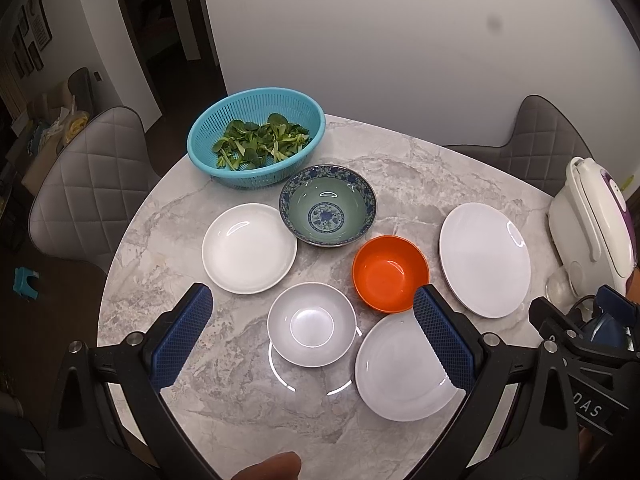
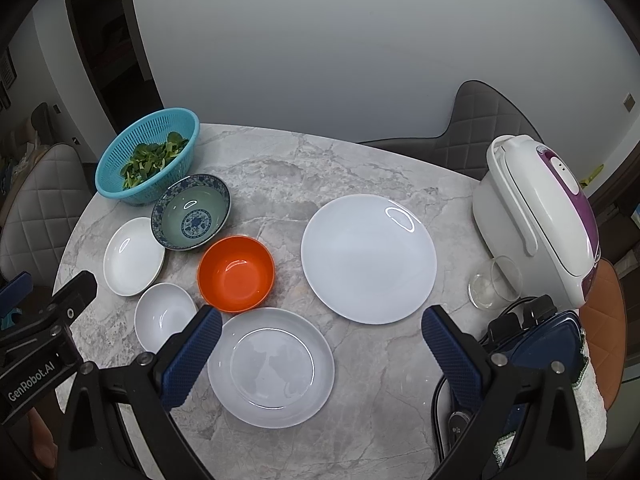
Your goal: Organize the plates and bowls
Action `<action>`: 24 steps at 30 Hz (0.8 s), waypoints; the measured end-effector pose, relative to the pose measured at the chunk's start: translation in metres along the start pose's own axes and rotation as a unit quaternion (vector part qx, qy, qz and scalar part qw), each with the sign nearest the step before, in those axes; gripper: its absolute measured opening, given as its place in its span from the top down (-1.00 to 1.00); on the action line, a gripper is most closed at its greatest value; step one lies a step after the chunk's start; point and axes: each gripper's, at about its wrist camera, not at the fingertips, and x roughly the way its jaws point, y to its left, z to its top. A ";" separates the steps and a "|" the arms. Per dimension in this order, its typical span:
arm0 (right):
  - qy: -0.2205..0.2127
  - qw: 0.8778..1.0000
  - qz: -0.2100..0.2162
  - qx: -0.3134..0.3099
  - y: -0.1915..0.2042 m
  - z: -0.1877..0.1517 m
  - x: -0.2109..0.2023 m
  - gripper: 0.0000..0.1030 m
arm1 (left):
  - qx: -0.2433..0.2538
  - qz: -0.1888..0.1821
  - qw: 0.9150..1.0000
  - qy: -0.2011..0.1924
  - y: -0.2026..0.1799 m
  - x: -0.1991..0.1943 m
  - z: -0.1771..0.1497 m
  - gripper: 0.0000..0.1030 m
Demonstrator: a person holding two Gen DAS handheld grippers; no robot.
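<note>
Near the bench's front edge, both grippers' fingers are spread; grip the small white bowl point(image 1: 311, 325) by its rim.

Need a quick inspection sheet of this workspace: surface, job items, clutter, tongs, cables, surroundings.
Surface: round marble table, dry as far as visible.
Job's things: three white plates, largest, rimmed one, smaller one; patterned blue bowl, orange bowl, small white bowl. All apart, nothing stacked.
Clutter: teal colander with greens, rice cooker, clear glass, dark blue appliance.
Tongs: left tongs open, empty; right tongs open, empty.
Cables: black cord near the glass.
Surroundings: quilted grey chairs, plain wall, dark doorway.
</note>
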 end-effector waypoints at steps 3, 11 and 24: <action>0.001 1.000 0.000 0.000 0.001 0.002 0.000 -0.98 | 0.000 -0.001 1.000 0.001 0.001 0.001 -0.001 -0.98; 0.002 1.000 -0.002 0.000 0.005 -0.001 0.002 -0.98 | 0.002 -0.006 1.000 0.002 0.002 0.005 -0.005 -0.98; -0.065 0.993 0.069 0.075 -0.023 -0.014 0.005 -0.98 | 0.062 -0.120 0.987 0.090 0.014 0.058 -0.028 -0.88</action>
